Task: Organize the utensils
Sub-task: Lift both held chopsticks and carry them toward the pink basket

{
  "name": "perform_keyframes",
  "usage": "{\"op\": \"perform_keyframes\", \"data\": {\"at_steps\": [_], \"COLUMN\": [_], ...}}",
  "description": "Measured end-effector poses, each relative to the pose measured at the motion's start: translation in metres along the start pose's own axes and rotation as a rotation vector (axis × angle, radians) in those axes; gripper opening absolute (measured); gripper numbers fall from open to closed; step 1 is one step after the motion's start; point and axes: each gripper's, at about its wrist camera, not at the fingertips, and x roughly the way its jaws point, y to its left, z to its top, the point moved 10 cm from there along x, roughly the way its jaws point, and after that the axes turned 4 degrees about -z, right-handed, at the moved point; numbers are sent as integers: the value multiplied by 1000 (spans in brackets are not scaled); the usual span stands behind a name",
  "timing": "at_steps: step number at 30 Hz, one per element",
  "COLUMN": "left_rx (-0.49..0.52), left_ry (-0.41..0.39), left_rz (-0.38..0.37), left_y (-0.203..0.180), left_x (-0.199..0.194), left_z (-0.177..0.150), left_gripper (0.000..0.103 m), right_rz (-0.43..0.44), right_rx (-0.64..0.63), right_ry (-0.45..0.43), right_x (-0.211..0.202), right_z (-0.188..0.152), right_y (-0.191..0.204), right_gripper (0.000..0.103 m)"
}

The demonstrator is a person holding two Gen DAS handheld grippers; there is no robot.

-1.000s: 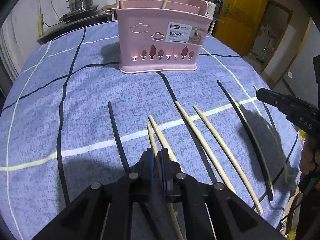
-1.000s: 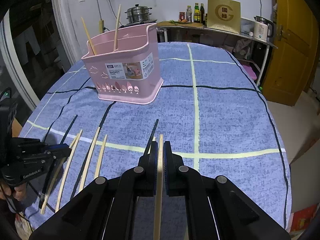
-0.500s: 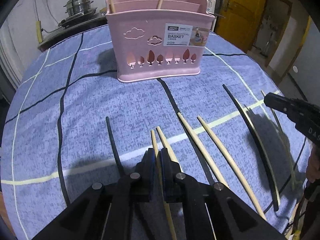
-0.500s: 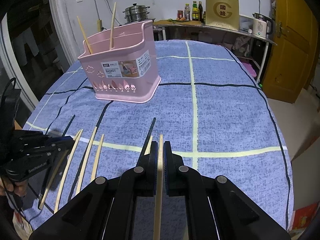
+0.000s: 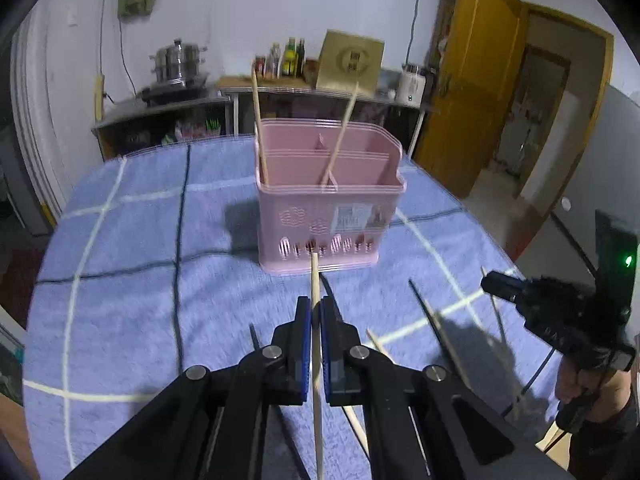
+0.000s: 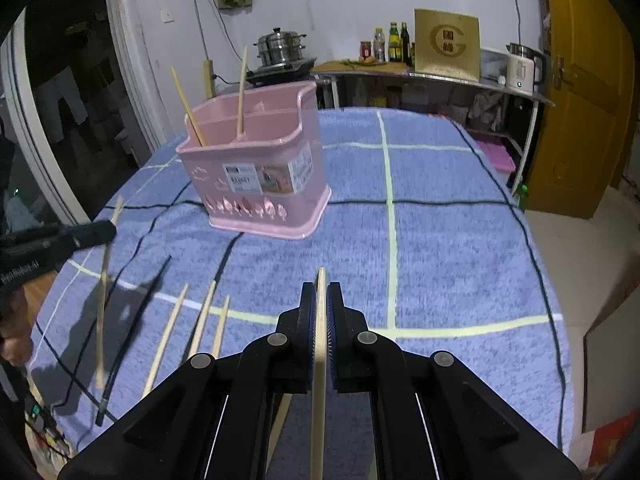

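Observation:
A pink utensil basket (image 5: 328, 204) (image 6: 256, 176) stands mid-table with two wooden chopsticks upright in it. My left gripper (image 5: 315, 312) is shut on a wooden chopstick (image 5: 316, 280), lifted above the cloth, tip pointing at the basket. It also shows in the right wrist view (image 6: 96, 232), with its chopstick (image 6: 103, 300) hanging below. My right gripper (image 6: 321, 300) is shut on another wooden chopstick (image 6: 319, 360), held above the cloth. It shows in the left wrist view (image 5: 496, 282). Several wooden and black chopsticks (image 6: 200, 320) lie on the cloth.
The round table has a blue checked cloth (image 6: 440, 248). A counter (image 6: 420, 72) with a steamer pot, bottles, a gold box and a kettle runs along the back wall. A yellow door (image 6: 588, 80) is at the right.
My left gripper has lifted its wooden chopstick off the cloth and risen, now looking down into the basket. My right gripper has risen a little with its chopstick.

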Motion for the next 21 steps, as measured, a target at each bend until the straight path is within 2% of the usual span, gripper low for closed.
{"op": "perform_keyframes", "data": {"at_steps": [9,15,21], "left_rx": [3,13,15], "left_ry": [-113,-131,-131], "left_rz": [-17,-27,-36], "left_y": [-4,-11,-16], "left_x": [-48,-59,-62], "left_z": [34,39,42], "left_gripper": [4,4,4], "right_rz": [13,28,25], "right_rx": [-9,-10,-12], "right_ry": [-99,-156,-169], "right_x": [-33,-51,-57], "right_z": [30,45,50], "right_y": [9,14,12], "right_gripper": [5,5,5]}}
